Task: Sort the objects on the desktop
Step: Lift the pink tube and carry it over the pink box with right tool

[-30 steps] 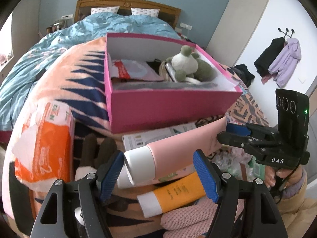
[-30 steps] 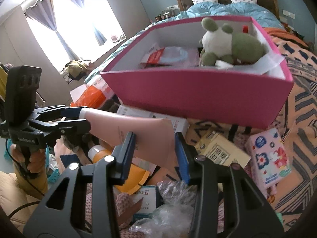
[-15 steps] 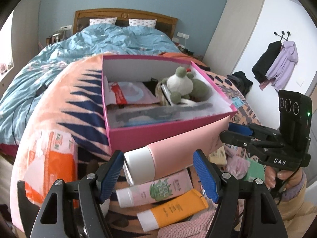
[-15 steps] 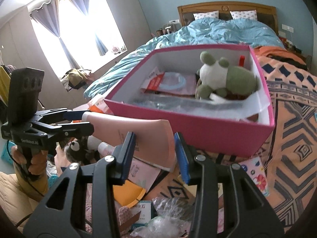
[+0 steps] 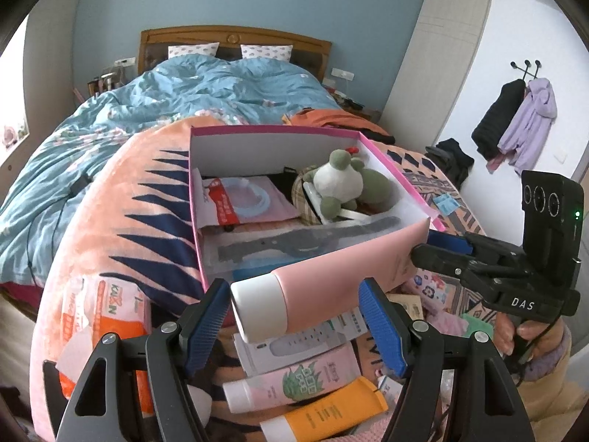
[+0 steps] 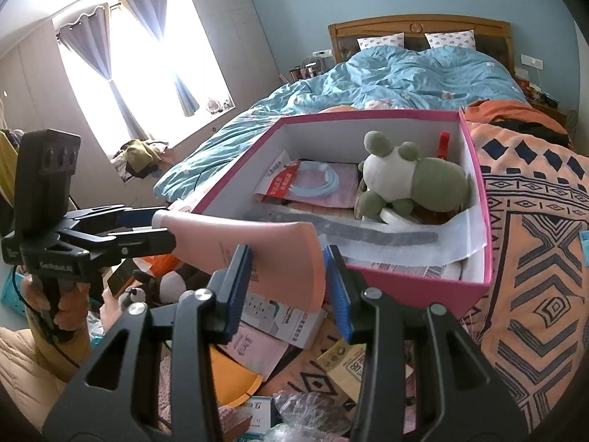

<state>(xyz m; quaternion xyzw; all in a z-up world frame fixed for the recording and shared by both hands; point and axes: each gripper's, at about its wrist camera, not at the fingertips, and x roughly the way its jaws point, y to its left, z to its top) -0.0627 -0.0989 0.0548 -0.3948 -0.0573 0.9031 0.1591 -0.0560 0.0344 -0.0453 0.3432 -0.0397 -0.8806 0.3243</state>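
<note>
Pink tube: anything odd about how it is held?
Yes: the pink tube hangs level over the pink box edge, its crimped end between the right gripper fingers, its cap between the left gripper fingers, ungripped.

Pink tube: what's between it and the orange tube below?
Left wrist view: a white carton and a pink-green tube lie between the pink tube and the orange tube.

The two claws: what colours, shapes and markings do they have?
Both the left claw and the right claw have black angular frames, silver screws and ribbed blue finger pads. The right one's body reads "DAS", with three round lenses and a green light. Beige sleeves cover the person's wrists.
</note>
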